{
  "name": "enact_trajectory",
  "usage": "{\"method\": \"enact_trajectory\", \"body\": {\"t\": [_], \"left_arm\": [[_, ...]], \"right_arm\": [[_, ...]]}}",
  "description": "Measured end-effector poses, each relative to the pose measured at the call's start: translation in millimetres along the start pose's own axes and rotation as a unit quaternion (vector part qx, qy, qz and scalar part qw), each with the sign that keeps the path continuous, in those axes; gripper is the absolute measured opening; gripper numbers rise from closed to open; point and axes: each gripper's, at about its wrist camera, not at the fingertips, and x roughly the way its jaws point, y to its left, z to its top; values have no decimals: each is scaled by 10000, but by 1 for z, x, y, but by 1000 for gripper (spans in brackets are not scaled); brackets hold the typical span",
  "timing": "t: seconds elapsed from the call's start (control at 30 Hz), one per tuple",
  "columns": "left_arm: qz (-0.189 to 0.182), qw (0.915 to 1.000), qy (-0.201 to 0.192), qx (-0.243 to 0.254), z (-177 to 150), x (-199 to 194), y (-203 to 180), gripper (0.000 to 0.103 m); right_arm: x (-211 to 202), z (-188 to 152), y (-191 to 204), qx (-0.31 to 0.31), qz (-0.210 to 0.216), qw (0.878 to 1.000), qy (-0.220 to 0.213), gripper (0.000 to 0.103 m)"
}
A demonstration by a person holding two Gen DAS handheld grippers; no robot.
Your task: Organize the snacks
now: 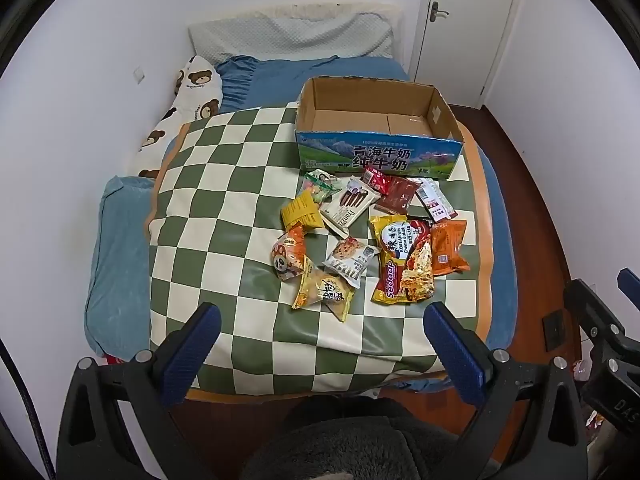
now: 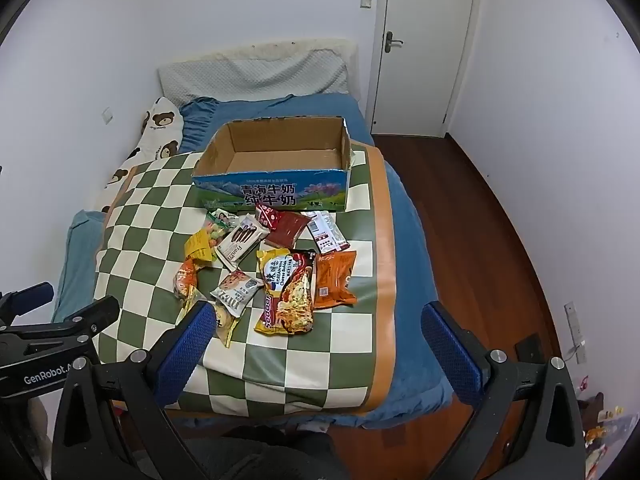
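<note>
The snacks (image 1: 360,236) are heaped on the checked mat (image 1: 208,208) toward its right edge, just before the empty box (image 1: 376,136) at the far edge, presumably meant to be filled. Both the left gripper (image 1: 320,344) and right gripper (image 2: 316,344) are held fully spread near the mat's near edge; nothing is gripped or touched.

Your path over the checkered mat (image 1: 224,184) lies open; scattered snack packets (image 1: 360,232) crowd the front of the cardboard box (image 1: 376,152).
</note>
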Motion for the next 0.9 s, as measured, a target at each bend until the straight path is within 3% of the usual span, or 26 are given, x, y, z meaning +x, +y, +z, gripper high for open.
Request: {"method": "enact_trajectory", "body": {"t": [0.9], "left_arm": [[5,10000,-36,-7,4,-2,3,103]], "right_arm": [[0,0,8,-8,17,10000,23,103]]}}
